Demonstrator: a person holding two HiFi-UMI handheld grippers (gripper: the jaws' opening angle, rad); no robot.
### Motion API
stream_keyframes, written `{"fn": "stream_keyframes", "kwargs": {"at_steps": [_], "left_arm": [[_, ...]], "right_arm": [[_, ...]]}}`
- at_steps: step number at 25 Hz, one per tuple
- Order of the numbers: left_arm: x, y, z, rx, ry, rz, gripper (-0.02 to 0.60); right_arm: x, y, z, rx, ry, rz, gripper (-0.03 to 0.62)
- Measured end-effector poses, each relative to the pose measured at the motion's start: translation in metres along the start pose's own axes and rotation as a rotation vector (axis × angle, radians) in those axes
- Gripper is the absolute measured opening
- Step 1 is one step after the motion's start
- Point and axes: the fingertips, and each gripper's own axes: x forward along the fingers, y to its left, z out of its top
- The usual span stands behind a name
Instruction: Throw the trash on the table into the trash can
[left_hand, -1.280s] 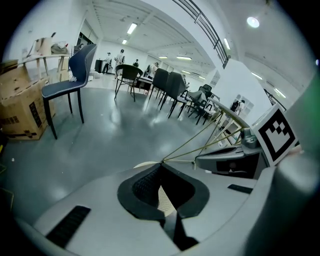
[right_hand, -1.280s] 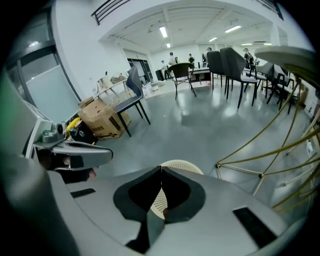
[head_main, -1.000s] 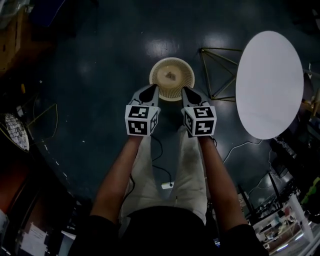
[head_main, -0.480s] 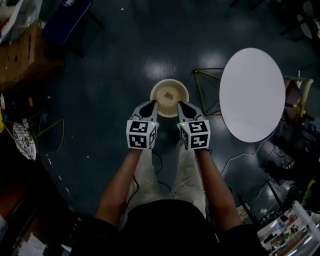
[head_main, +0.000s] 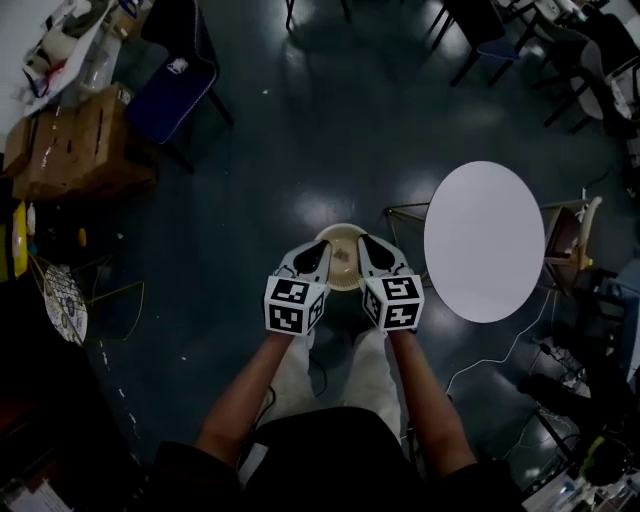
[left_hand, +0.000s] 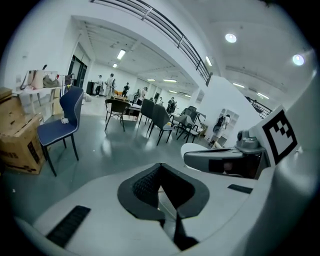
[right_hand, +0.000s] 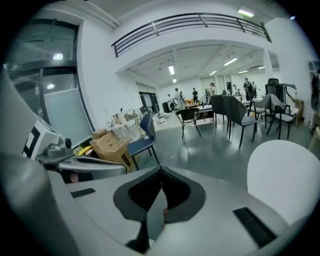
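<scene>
Cream trash can (head_main: 343, 234) low centre in head view, flanked by 2 claws, left claw (head_main: 310, 254) and right claw (head_main: 372, 248); small bit of trash (head_main: 344, 258) apparently inside. White round bench (head_main: 484, 240) at right, bare.

Left gripper view: left claw (left_hand: 160, 167) pinched together on nothing.

Right gripper view: right claw (right_hand: 161, 172) likewise closed, empty.

Likely risk: clipping the light trash can's rim with either claw, tipping it and spilling the trash.
</scene>
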Motion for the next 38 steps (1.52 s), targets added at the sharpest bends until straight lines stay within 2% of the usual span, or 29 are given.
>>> {"fn": "stream_keyframes", "kwargs": {"at_steps": [6, 11, 15, 20, 25, 31, 38], "left_arm": [[-0.050, -0.007, 0.036, 0.033, -0.048, -0.040, 0.014], [-0.092, -0.015, 0.072, 0.094, -0.100, -0.099, 0.014], [-0.123, -0.008, 0.096, 0.130, -0.141, -0.114, 0.014], [-0.149, -0.004, 0.118, 0.172, -0.177, -0.134, 0.014], [-0.165, -0.014, 0.138, 0.184, -0.224, -0.151, 0.014], [-0.179, -0.046, 0.157, 0.206, -0.263, -0.171, 0.014], [-0.206, -0.114, 0.164, 0.244, -0.304, -0.219, 0.014]], "right_arm": [[-0.029, 0.039, 0.047, 0.024, -0.091, 0.002, 0.020], [-0.054, 0.070, 0.081, 0.023, -0.163, -0.007, 0.021], [-0.065, 0.100, 0.106, 0.010, -0.214, -0.007, 0.021], [-0.076, 0.131, 0.132, -0.002, -0.271, -0.003, 0.021], [-0.094, 0.141, 0.145, -0.019, -0.300, -0.005, 0.021], [-0.133, 0.139, 0.157, -0.033, -0.338, -0.020, 0.021], [-0.206, 0.130, 0.155, -0.042, -0.388, -0.054, 0.021]]}}
